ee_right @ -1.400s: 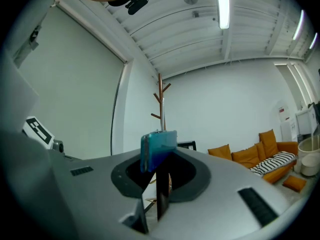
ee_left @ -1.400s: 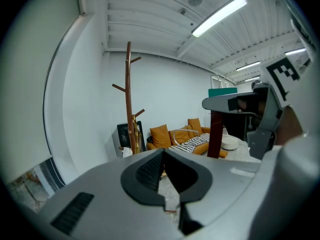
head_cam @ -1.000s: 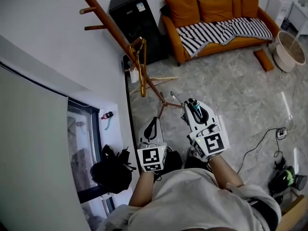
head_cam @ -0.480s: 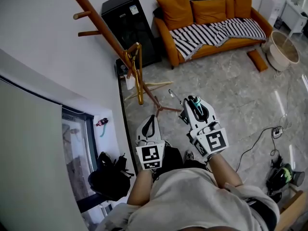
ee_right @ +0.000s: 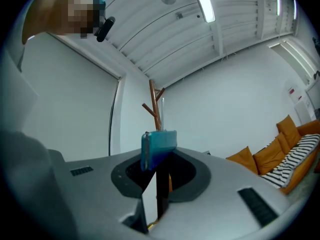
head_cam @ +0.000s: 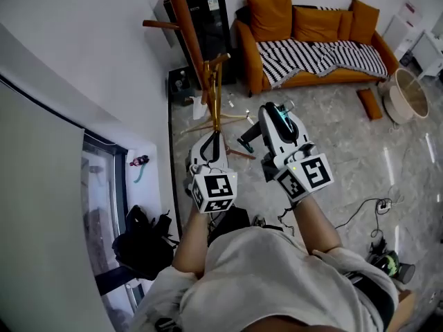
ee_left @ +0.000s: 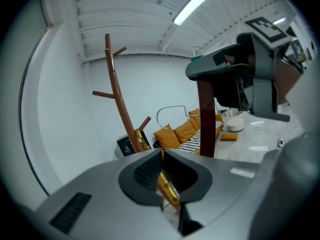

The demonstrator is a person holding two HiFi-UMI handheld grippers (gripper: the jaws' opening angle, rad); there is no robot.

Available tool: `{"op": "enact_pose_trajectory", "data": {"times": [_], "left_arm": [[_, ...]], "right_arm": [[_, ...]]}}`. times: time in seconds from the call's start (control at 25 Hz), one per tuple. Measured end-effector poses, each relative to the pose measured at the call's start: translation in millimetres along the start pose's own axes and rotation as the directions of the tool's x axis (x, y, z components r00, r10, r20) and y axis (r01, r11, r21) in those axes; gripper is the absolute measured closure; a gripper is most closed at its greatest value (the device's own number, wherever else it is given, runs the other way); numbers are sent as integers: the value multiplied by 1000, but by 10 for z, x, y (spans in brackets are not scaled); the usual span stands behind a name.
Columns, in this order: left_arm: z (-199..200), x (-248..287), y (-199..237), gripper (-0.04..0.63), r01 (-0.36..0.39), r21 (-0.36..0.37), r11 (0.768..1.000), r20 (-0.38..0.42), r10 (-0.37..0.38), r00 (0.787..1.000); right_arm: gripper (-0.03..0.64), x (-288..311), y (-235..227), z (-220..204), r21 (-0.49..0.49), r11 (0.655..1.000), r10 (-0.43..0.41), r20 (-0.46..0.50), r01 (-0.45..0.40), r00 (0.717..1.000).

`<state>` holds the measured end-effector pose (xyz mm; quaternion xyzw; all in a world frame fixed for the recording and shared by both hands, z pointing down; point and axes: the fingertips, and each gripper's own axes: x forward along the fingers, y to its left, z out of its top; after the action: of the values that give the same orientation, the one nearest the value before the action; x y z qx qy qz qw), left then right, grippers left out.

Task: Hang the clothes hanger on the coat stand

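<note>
Coat stand is right ahead, with a gold hanger already on a peg. My dark brown hanger is near the stand, not on it, its bar pinched in my right claw. I'd guess it's stiff and light, so gripping close to the hook seems best. Left claw is pressed together, empty I think.

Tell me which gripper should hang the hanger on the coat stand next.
Right. The right gripper is shut on the dark hanger, pointed at the coat stand. The left gripper is shut, beside the gold hanger already hanging there.
</note>
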<state>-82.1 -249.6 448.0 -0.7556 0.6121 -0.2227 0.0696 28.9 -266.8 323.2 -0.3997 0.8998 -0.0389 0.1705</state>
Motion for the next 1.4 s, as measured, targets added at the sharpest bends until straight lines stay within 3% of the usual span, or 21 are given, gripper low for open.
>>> {"op": "enact_pose_trajectory", "data": {"times": [0.16,0.28,0.36,0.64,0.76,0.92,1.04,1.2,1.32,1.4], "left_arm": [[96,115,143,565,45,103,994,-15,-43,999],[86,144,58,355,143,126,982,-14,-143,990],[93,175,20,322,173,149,974,-2,-174,985],[164,316,95,325,166,254,953,48,-184,982],[144,342,140,450,156,284,946,55,-179,982],[136,396,193,454,157,326,932,70,-189,980],[94,405,333,459,142,374,916,43,-171,984],[88,401,475,459,120,435,892,19,-143,990],[146,375,610,459,94,480,872,10,-113,994],[192,360,708,459,77,517,853,6,-94,996]], "right_arm": [[566,313,124,60,35,998,47,15,-48,999],[566,475,199,74,71,995,71,29,-73,997],[566,560,253,66,99,991,92,37,-95,995],[566,690,307,-7,275,946,160,63,-171,985],[566,691,251,-36,310,935,157,74,-173,985],[563,691,214,-86,310,927,204,51,-210,978],[558,696,282,-205,230,937,281,-43,-264,959],[441,634,408,-344,-12,936,345,-165,-352,924],[395,536,367,-463,-232,899,307,-274,-372,911],[390,471,242,-478,-441,830,203,-334,-343,920]]}}
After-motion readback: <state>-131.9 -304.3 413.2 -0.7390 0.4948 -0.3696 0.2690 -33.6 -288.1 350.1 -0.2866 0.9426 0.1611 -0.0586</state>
